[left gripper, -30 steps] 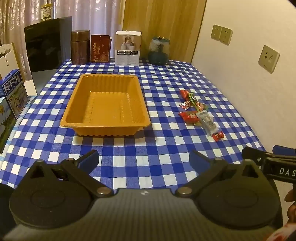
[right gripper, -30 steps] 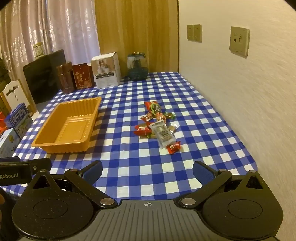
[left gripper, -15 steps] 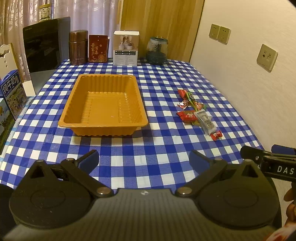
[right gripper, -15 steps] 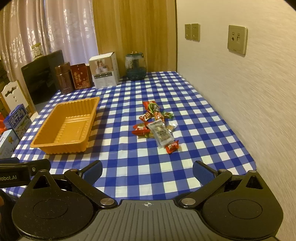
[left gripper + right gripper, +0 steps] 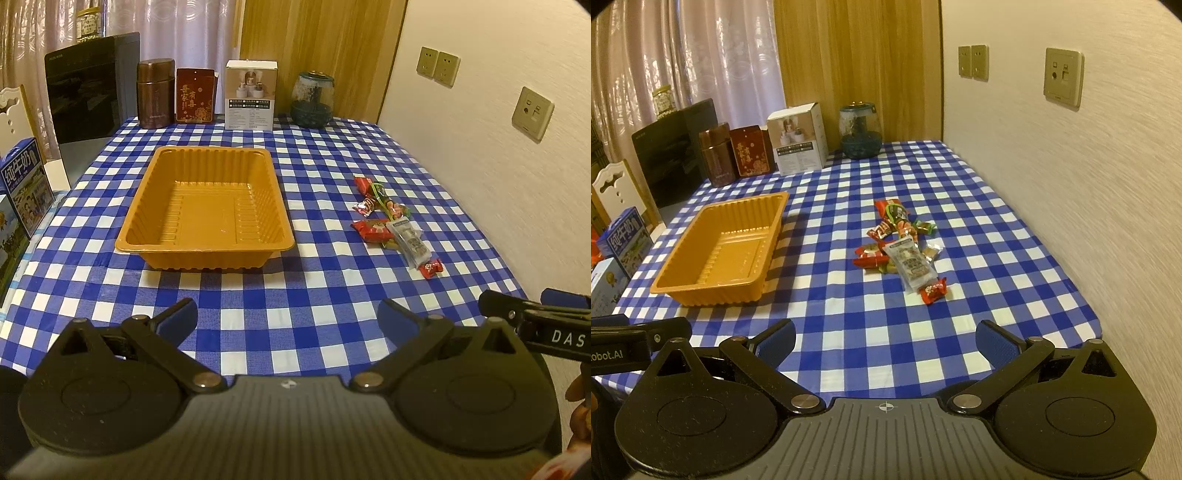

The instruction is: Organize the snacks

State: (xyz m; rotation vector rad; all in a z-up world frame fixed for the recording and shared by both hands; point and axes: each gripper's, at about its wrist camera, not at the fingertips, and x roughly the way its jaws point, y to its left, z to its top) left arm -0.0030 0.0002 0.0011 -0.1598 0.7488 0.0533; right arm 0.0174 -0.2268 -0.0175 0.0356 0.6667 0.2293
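While both tools hang wide and empty — left tool [image 5: 286,317], right tool [image 5: 884,341] — the overlapping pile of wrapped snacks [image 5: 905,251] (individual labels unreadable) lies right of the orange ribbed plastic tray [image 5: 207,206] on the blue-checked surface [image 5: 332,295].

My left gripper [image 5: 286,319] hangs over the near edge of the checked tablecloth [image 5: 314,295], its blue pads wide apart with nothing between them. Straight ahead sits the orange tray [image 5: 207,251], bare inside. Ahead and to my right lies the heap of snacks [image 5: 395,221], well apart from the tray. My right gripper [image 5: 535,321] pokes in just beside my tool's right edge.
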